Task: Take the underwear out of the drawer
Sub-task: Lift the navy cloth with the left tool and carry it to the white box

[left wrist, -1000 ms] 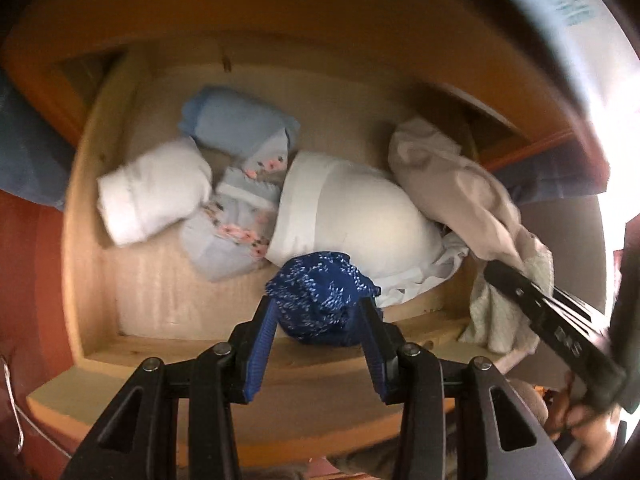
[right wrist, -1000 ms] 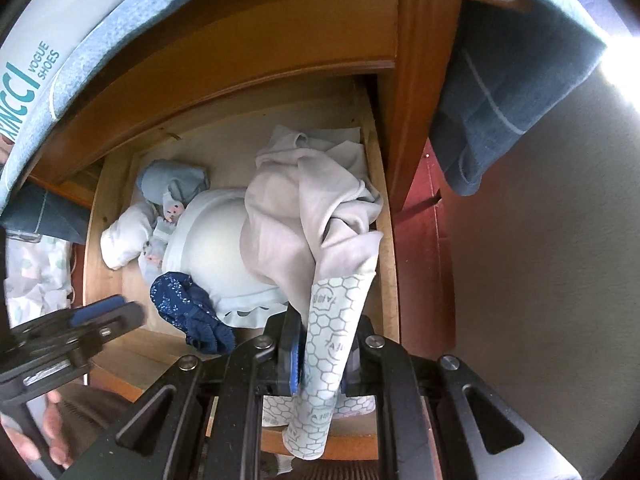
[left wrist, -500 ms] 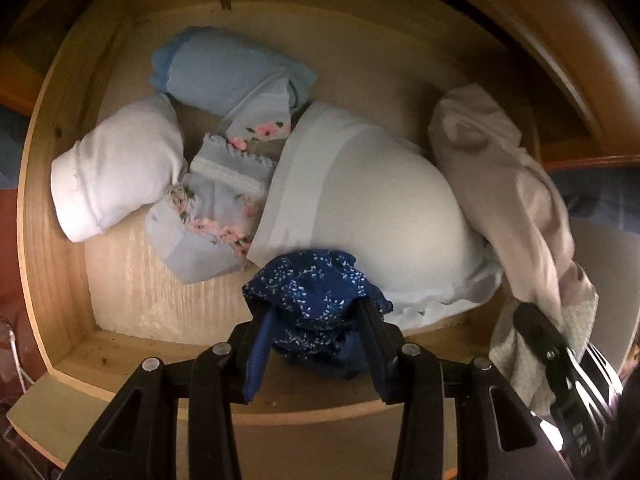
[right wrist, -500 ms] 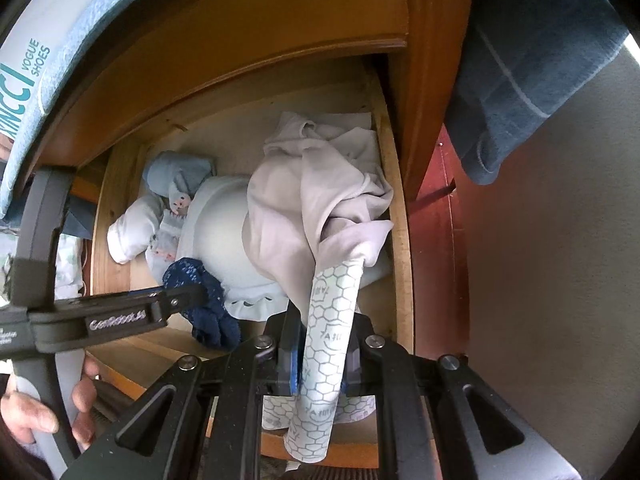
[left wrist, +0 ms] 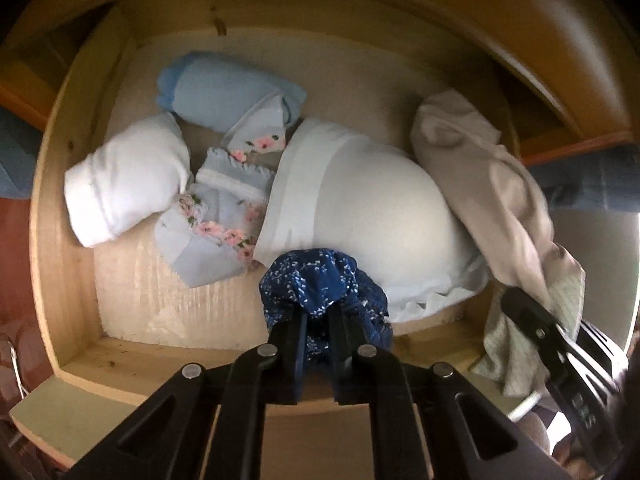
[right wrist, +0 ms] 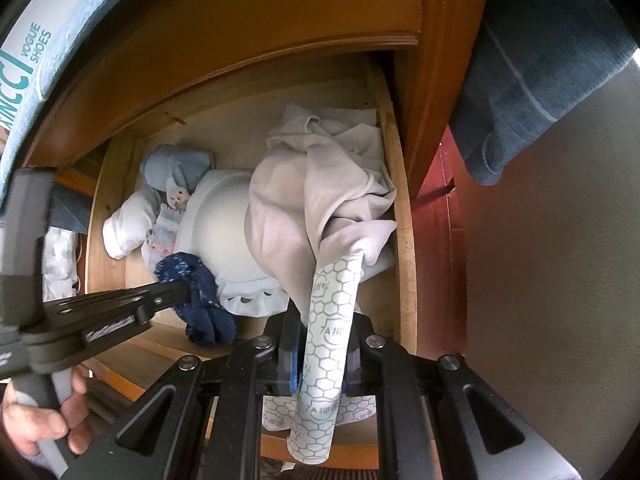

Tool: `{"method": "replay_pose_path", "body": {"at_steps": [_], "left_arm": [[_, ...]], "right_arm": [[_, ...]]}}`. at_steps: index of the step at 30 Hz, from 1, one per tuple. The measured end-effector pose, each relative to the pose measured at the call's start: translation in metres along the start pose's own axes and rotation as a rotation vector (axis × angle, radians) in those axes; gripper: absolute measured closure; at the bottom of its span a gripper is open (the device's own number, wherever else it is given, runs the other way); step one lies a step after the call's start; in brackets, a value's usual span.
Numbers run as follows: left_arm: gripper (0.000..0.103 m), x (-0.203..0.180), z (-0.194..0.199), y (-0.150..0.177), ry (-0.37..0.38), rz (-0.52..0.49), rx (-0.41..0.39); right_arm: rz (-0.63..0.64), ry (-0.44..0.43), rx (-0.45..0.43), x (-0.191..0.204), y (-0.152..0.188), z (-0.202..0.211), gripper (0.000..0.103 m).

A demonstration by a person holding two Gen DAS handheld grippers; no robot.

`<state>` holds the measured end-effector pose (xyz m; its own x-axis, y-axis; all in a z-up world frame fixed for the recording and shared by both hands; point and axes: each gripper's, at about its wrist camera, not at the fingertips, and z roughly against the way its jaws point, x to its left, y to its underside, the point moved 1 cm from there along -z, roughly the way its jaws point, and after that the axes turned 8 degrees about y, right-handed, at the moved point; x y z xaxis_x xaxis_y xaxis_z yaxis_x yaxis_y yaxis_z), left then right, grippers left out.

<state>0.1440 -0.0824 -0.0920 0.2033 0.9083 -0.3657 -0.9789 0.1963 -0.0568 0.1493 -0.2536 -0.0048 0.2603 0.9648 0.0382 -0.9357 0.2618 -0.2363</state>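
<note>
A wooden drawer (left wrist: 128,316) stands pulled out and holds folded underwear. At its front edge a dark blue dotted pair (left wrist: 320,276) is bunched between the fingers of my left gripper (left wrist: 318,312), whose jaws are closing and pinch the cloth. The right wrist view shows that gripper (right wrist: 180,288) coming in from the left onto the blue pair (right wrist: 200,296). My right gripper (right wrist: 324,344) is shut on the hexagon-print band (right wrist: 332,312) of a beige garment (right wrist: 292,208) that trails up out of the drawer's right side.
In the drawer lie a white roll (left wrist: 124,184), a light blue roll (left wrist: 224,92), a floral pale blue piece (left wrist: 216,216) and a large white padded garment (left wrist: 368,200). A shoe box (right wrist: 28,52) overhangs at top left. Blue cloth (right wrist: 532,60) hangs at right. A hand (right wrist: 36,420) grips the left handle.
The left jaws have gone from standing wide around the dark blue pair to pinching it. The right gripper has kept its hold on the beige garment and stayed put.
</note>
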Motion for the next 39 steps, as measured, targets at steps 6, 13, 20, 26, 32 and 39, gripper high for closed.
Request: {"method": "replay_pose_path", "body": {"at_steps": [6, 13, 20, 26, 32, 39], "left_arm": [[0.095, 0.001, 0.032, 0.019, 0.013, -0.028, -0.064], [0.095, -0.004, 0.076, 0.041, 0.02, -0.1, -0.144], [0.095, -0.012, 0.124, 0.059, 0.004, -0.176, -0.233], [0.095, -0.017, 0.157, 0.066, 0.013, -0.23, -0.294], [0.095, -0.024, 0.219, 0.072, 0.026, -0.274, -0.397], [0.095, -0.04, 0.306, 0.056, 0.042, -0.321, -0.556]], "right_arm": [[-0.002, 0.003, -0.002, 0.001, 0.0, -0.001, 0.091], [0.009, 0.022, -0.007, 0.002, 0.0, -0.001, 0.091], [0.015, 0.037, -0.011, 0.004, 0.0, -0.001, 0.091], [0.017, 0.045, -0.011, 0.005, 0.001, -0.002, 0.091], [0.02, 0.052, -0.012, 0.005, 0.001, -0.002, 0.091], [0.024, 0.058, -0.012, 0.006, 0.0, -0.003, 0.091]]}}
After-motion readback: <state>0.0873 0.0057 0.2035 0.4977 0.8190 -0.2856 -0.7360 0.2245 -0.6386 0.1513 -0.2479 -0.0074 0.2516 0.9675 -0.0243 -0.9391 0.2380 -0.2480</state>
